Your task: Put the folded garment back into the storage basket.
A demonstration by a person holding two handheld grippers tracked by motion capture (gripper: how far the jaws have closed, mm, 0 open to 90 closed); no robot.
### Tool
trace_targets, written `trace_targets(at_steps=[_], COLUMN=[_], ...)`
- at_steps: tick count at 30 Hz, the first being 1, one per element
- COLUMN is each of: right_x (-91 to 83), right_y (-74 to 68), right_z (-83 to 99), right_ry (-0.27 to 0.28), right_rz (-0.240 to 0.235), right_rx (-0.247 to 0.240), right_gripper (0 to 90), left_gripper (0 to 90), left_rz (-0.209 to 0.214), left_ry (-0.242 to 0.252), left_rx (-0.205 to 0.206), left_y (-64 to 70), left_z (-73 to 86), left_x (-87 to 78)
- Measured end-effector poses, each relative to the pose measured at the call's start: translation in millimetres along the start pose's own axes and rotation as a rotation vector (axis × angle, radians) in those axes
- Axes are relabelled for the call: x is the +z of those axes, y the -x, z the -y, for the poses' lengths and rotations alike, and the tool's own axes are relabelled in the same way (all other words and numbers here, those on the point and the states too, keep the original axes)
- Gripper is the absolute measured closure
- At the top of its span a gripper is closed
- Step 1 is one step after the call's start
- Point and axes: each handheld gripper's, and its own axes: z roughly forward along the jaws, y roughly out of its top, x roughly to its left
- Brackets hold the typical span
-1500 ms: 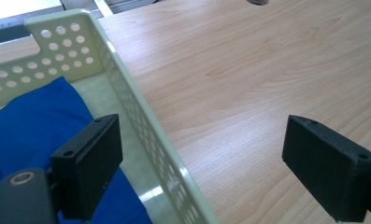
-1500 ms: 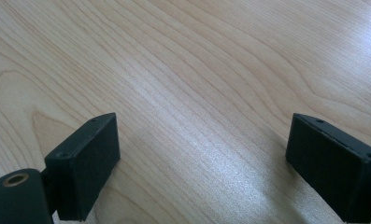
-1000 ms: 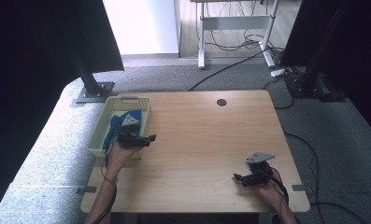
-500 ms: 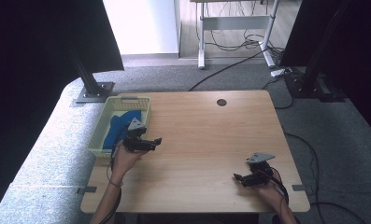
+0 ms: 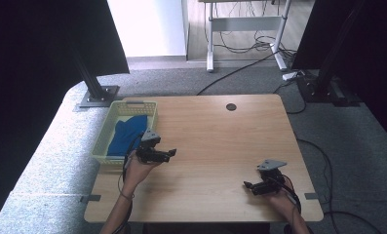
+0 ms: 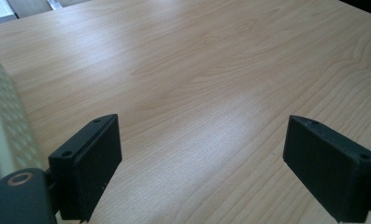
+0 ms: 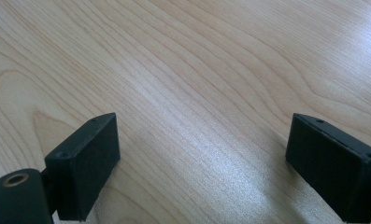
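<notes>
The table (image 5: 215, 146) has a pale wood-grain top, smooth with a faint sheen, rectangular with rounded corners, and a small dark round grommet (image 5: 231, 107) set near its far edge. At the table's left far corner sits a rectangular basket (image 5: 102, 141) of pale yellow-green perforated plastic, its walls dotted with small holes. A soft blue cloth (image 5: 126, 132) lies crumpled inside it, just beside the left gripper.

The left gripper (image 5: 167, 154) hangs over the table just right of the basket, its black jaws pointing toward the table's middle. In the left gripper view its two flat, matte black rectangular pads (image 6: 92, 163) stand wide apart with bare wood between them, holding nothing; the basket's perforated wall shows at the left edge of that view.

The right gripper (image 5: 248, 185) rests near the front right corner of the table, well apart from the basket, a grey three-cornered plate on top. In the right gripper view its jaws also stand wide apart over bare wood grain, empty.

No readable writing or label shows on anything.
</notes>
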Motion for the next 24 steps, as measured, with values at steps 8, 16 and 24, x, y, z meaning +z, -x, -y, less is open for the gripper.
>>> trace_targets(at_steps=[8, 16, 24], right_x=[0.0, -0.1, -0.2], right_y=[0.0, -0.1, -0.2], right_z=[0.0, 0.1, 0.2], right_ry=[0.0, 0.0, 0.0], right_rz=[0.0, 0.0, 0.0], right_rx=[0.0, 0.0, -0.001], right_gripper=[9.6, 9.6, 9.6], left_gripper=[11.3, 11.3, 11.3], left_rz=[0.021, 0.033, 0.027], left_ry=[-0.013, -0.024, -0.052], left_rx=[0.002, 0.003, 0.005], left_y=[9.5, 17.3, 22.5], left_z=[7.0, 15.1, 26.7], left_x=[11.1, 20.6, 28.0])
